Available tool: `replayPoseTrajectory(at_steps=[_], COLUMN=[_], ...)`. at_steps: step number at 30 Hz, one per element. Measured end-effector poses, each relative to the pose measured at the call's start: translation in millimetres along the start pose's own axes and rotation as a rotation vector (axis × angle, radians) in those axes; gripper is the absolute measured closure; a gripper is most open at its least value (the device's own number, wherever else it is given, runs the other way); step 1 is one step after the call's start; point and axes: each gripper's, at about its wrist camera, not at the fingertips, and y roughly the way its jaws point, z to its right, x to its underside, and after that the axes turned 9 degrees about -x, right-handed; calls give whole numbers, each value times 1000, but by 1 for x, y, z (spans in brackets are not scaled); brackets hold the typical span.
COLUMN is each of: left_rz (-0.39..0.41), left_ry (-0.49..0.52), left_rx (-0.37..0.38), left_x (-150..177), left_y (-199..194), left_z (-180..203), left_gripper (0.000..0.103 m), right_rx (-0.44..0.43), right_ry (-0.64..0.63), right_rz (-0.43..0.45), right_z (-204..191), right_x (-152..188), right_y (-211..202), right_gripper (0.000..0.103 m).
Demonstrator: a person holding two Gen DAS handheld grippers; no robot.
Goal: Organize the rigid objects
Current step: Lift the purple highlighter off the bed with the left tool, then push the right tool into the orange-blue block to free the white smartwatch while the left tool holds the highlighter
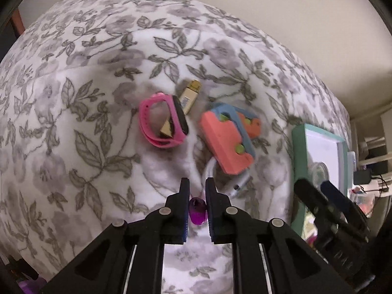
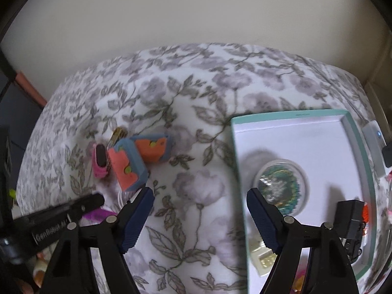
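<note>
My left gripper [image 1: 197, 191] is shut on a small purple translucent object [image 1: 197, 210] low over a floral bedspread [image 1: 73, 122]. Beyond it lie a pink wristband [image 1: 160, 122], a gold rectangular item [image 1: 188, 95], an orange-and-blue block toy [image 1: 230, 139] and a white-silver item [image 1: 235, 183]. My right gripper [image 2: 201, 205] is open and empty, straddling the left edge of a teal-rimmed white tray [image 2: 294, 132]. The tray holds a round clear case [image 2: 281, 186] and a small gold-and-white item [image 2: 264, 257]. The block toy [image 2: 137, 161] and wristband [image 2: 100, 161] sit to its left.
The tray [image 1: 299, 147] lies at the bed's right edge in the left wrist view. A white device [image 2: 374, 142] and a black box [image 2: 350, 218] are by the tray's right side. A beige wall stands behind the bed. Cluttered shelves are at far right.
</note>
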Motion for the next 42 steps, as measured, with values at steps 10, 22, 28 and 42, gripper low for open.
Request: replayPoseTrajectory(at_steps=[10, 22, 28, 42], left_rz=[-106, -118, -91, -72], left_ry=[-171, -126, -31, -103], left_rx=[37, -52, -140, -235], left_x=[2, 15, 21, 13], left_y=[38, 49, 51, 38], left_z=[-34, -3, 26, -6], left_gripper=[61, 50, 54, 85], right_rx=[7, 11, 10, -61], right_ry=[-4, -11, -12, -57], right_rz=[-10, -20, -18, -63], right_z=[-1, -3, -4, -37], right_x=[1, 2, 1, 6], right_y=[5, 8, 9, 35], right_gripper=[22, 22, 22, 22])
